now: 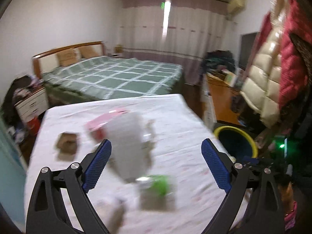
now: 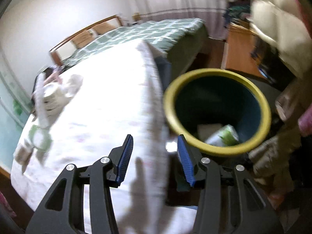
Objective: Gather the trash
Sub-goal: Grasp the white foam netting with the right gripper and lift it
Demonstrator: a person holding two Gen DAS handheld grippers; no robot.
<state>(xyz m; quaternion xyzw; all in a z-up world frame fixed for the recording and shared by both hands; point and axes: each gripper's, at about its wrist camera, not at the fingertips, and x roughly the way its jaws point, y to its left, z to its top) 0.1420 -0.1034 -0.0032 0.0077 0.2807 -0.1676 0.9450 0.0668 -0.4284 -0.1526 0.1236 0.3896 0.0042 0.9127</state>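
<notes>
Left gripper: spread wide, empty, over my table; green wrapper just below, box left. Right gripper: half open, empty, bin ahead-right with trash inside. Step: between drops. Next: reach and pinch another piece.

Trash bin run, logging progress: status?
Left gripper open, empty. Right gripper open, empty. Yellow-rimmed dark bin holds some trash; blurred litter remains on white tablecloth.
</notes>
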